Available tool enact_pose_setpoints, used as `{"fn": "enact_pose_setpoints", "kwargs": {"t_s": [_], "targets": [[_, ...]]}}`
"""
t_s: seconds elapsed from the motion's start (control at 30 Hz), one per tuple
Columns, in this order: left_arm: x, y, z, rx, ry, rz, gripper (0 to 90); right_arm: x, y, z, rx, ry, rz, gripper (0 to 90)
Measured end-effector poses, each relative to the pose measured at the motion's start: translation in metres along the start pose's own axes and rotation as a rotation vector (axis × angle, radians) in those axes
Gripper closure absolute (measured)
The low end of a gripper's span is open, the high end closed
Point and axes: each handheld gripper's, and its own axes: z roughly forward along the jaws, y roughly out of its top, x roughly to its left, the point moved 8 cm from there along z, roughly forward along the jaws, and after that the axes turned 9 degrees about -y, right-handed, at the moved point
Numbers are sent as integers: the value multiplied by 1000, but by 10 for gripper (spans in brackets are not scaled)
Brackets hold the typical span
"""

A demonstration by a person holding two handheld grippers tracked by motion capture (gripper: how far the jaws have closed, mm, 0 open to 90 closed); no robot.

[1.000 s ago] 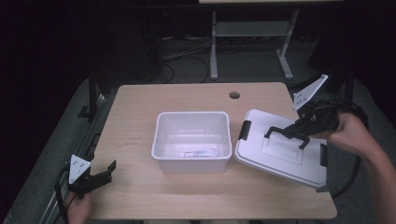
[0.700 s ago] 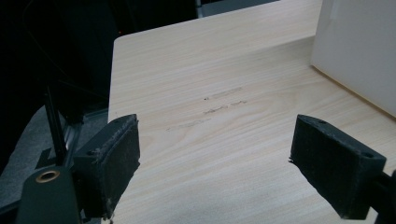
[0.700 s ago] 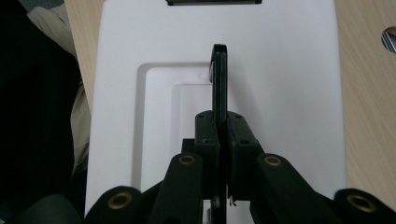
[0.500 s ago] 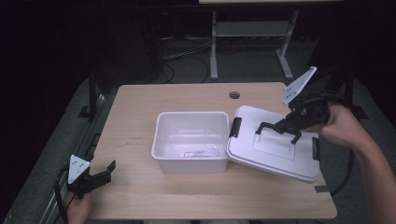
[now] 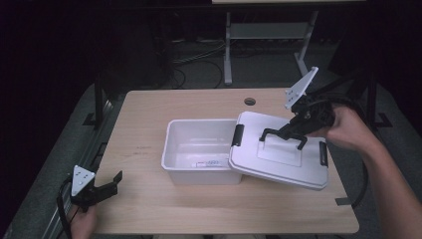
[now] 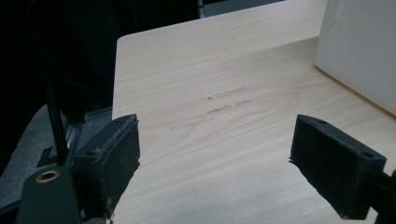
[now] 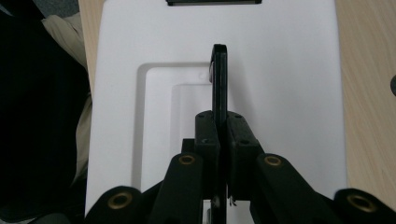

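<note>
A white plastic lid [image 5: 278, 159] with a black handle [image 5: 283, 135] hangs tilted over the right edge of an open white bin [image 5: 199, 149]. My right gripper [image 5: 298, 130] is shut on that handle and carries the lid. The right gripper view looks down on the lid [image 7: 280, 70], and my right gripper [image 7: 223, 140] has both pads clamped on the thin black handle [image 7: 219, 74]. My left gripper [image 5: 107, 188] rests open at the table's front left corner. In the left gripper view my left gripper [image 6: 215, 154] has nothing between its pads, and the bin's wall [image 6: 359, 51] stands off to the right.
The wooden table [image 5: 149, 114] has a round cable hole [image 5: 250, 101] near its back edge. A small label lies in the bin's bottom [image 5: 206, 163]. Black latches [image 5: 238, 135] sit on the lid's ends. Dark floor, cables and a stand's legs lie beyond the table.
My right gripper has carried the lid leftward and a little up, from the table beside the bin to overlapping the bin's right rim. My left gripper has stayed put.
</note>
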Motion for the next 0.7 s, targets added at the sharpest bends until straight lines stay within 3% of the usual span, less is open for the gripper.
{"fn": "enact_pose_setpoints", "kwargs": {"t_s": [0.7], "targets": [[3,-2,-1,7,1,-4,149,6,51,25,-10,42,-74,849]]}}
